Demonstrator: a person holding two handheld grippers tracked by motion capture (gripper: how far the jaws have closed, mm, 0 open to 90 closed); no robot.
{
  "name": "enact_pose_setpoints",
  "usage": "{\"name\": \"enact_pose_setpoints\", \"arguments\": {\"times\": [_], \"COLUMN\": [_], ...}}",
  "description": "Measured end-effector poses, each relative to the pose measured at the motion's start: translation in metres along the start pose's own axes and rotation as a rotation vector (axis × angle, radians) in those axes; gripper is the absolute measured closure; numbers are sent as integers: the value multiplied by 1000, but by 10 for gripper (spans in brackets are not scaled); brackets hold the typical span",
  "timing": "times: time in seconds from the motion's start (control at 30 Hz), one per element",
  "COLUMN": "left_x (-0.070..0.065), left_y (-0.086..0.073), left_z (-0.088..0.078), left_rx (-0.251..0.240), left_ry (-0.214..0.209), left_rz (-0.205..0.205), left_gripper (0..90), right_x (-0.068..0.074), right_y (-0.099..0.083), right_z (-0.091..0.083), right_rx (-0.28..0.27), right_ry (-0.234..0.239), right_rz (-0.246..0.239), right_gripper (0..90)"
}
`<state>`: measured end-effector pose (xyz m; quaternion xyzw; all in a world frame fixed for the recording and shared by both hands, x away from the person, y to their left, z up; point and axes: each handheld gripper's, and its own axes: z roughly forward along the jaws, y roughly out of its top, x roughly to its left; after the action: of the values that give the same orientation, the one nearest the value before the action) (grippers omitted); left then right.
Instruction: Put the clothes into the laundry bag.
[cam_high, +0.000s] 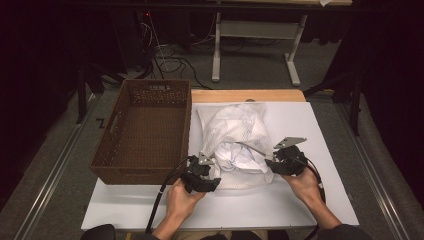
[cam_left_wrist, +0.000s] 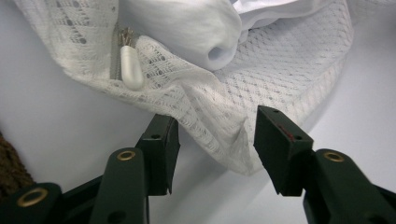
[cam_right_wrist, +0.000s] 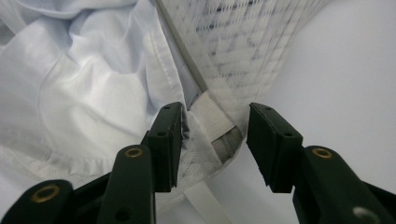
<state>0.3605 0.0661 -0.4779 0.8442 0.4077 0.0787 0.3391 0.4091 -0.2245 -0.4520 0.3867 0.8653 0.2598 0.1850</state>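
Observation:
A white mesh laundry bag (cam_high: 235, 172) lies on the white tabletop (cam_high: 320, 135) with a white garment (cam_high: 239, 135) bulging out of its open mouth. At the bag's near left corner sits my left gripper (cam_high: 215, 174), open. In the left gripper view that gripper (cam_left_wrist: 215, 140) has the mesh corner (cam_left_wrist: 224, 135) loose between its jaws, and a white zipper pull (cam_left_wrist: 130, 67) lies just beyond. My right gripper (cam_high: 271, 164) is at the bag's near right edge. Its own view shows it (cam_right_wrist: 214, 135) open around the zipper's end tab (cam_right_wrist: 212, 119), with the garment (cam_right_wrist: 84, 88) to the left.
A brown woven basket (cam_high: 135, 175) stands empty at the table's left, close to my left hand, and its edge (cam_left_wrist: 9, 168) shows in the left gripper view. Bare white tabletop lies to the right of the bag and along the near edge. Dark floor and a desk frame (cam_high: 255, 30) lie beyond.

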Motion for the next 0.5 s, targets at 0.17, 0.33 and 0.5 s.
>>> {"name": "enact_pose_setpoints", "arguments": {"times": [0.17,0.33,0.5], "left_x": [2,3,2], "left_y": [3,4,6], "left_z": [13,20,20], "left_rx": [34,60,62], "left_ry": [4,1,-10], "left_rz": [-4,20,33], "left_gripper": [520,666,805], "right_x": [0,-5,-7], "right_y": [0,0,2], "right_z": [3,-16,-21], "right_rx": [-27,-84,-64], "right_ry": [25,33,-5], "right_rz": [14,38,34], "right_gripper": [529,542,560]}}
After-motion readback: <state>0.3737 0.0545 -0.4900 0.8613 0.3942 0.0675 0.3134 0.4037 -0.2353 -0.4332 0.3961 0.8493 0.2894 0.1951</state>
